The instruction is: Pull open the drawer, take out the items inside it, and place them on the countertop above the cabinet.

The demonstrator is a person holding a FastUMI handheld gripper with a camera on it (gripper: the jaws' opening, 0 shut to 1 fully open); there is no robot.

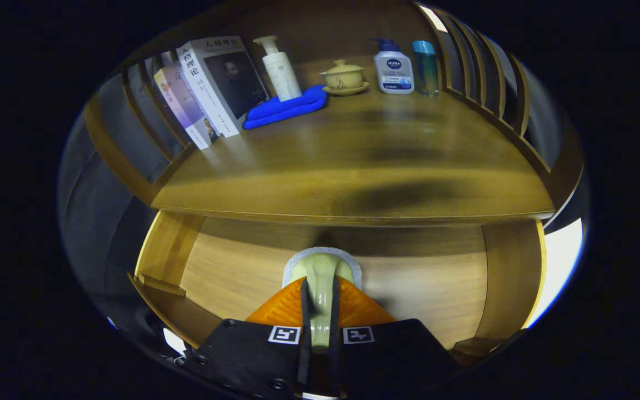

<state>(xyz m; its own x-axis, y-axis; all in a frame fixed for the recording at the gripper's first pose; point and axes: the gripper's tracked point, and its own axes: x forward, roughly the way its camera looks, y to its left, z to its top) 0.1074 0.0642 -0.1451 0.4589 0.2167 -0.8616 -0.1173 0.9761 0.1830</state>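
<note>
1. The gripper [318, 325] is holding a pale green item [320, 283] with a grey backing, maybe a brush or scraper; its type cannot be told for sure. The jaws are standing narrow, both fingers pressing on its stem from left and right.
2. The drawer [231, 272] is sitting pulled open under the countertop [353, 166]. The item is hanging over the drawer's floor, near the middle, just below the countertop's near edge.
3. The step in hand is probably lift-out and transfer. The item is not yet on the countertop.
4. Doing it well: the gripper should be pulling back toward the near side first, then rising, so the item's head clears the countertop's overhanging edge rather than striking it from below.
5. The grip should be kept firm. The stem looks smooth and glossy, so it could be slipping or twisting between the fingers if the squeeze relaxes.
6. Best landing zone is the bare near-middle part of the countertop. That keeps well apart from the far-side things: books [209, 83] at far left, a blue cloth [286, 108] with a pump bottle [280, 69] just behind it, a lidded cup [344, 76] on a saucer, a lotion bottle [393, 69] and a small blue bottle [425, 66] at far right.
7. The item should be set down low and flat before the fingers open, to avoid a drop or roll.
8. Whether other items are lying in the drawer cannot be told; the fingers are hiding the near part.
</note>
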